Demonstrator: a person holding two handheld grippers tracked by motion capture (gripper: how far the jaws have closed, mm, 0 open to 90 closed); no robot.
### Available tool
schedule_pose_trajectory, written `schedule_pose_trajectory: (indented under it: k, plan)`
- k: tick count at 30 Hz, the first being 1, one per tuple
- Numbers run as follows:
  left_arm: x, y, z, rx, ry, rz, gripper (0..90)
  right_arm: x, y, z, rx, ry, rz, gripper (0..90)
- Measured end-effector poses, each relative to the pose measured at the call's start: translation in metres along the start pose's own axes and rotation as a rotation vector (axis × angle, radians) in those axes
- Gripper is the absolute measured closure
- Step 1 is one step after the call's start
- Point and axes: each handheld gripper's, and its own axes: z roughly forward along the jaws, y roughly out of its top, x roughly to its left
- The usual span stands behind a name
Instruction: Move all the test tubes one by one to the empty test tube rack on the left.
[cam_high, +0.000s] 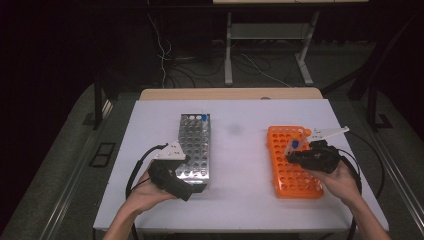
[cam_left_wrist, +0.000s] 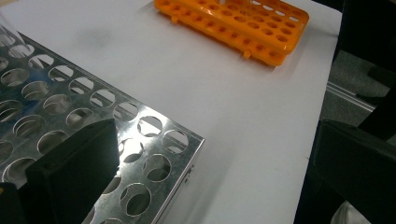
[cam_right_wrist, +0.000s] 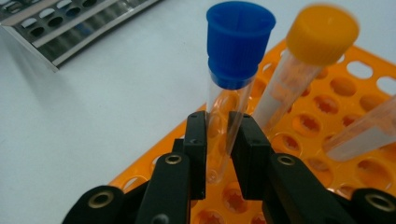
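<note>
- Right tongs (cam_right_wrist: 218, 144): the two black jaws are clamped on the clear lower body of a clear plastic tube with a blue screw cap (cam_right_wrist: 236, 65). Tube stands nearly upright between the jaws, cap well above them.
- Tube bottom hangs just above the holes of an orange plastic tube rack (cam_right_wrist: 322, 107); whether it touches the rack, I cannot tell.
- Just beside the held tube, in the right gripper view: a clear tube with a yellow-orange cap (cam_right_wrist: 313, 56), leaning in the orange rack. A third clear tube (cam_right_wrist: 359, 135) lies slanted at the frame's right edge, cap out of sight.
- High view: right tongs (cam_high: 294, 152) sit over the far half of the orange rack (cam_high: 292, 177), right hand (cam_high: 340, 177) behind them; the blue cap shows as a small spot there.
- Left tongs (cam_high: 192, 187): at the near end of a shiny perforated metal tube rack (cam_high: 196, 145). In the left gripper view one black jaw lies over the metal rack's (cam_left_wrist: 70, 107) near corner; the other jaw sits off at the right, so the jaws stand wide apart and hold nothing.
- Left hand (cam_high: 150, 192) wraps the gripper body at the counter's near-left.
- Metal rack's far end carries a blue-capped tube (cam_high: 204, 119).
- Both racks lie well apart on the white counter (cam_high: 240, 150), metal one left, orange one right.
</note>
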Motion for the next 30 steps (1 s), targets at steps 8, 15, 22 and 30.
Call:
schedule_pose_trajectory:
  k: [8, 15, 22, 30]
  plan:
    - [0.000, 0.001, 0.000, 0.000, -0.003, -0.001, 0.0, 0.015, 0.020, -0.016, -0.022, 0.032, -0.051, 76.4]
    - [-0.001, 0.002, -0.001, -0.009, -0.007, -0.008, 0.0, 0.041, 0.043, -0.023, -0.017, 0.082, -0.126, 76.4]
    - [-0.001, 0.006, 0.002, -0.014, -0.015, -0.006, 0.0, 0.062, 0.062, -0.026, -0.023, 0.128, -0.182, 76.4]
    - [-0.001, 0.018, 0.009, -0.020, -0.034, 0.005, 0.0, 0.074, 0.076, -0.023, -0.023, 0.173, -0.210, 76.4]
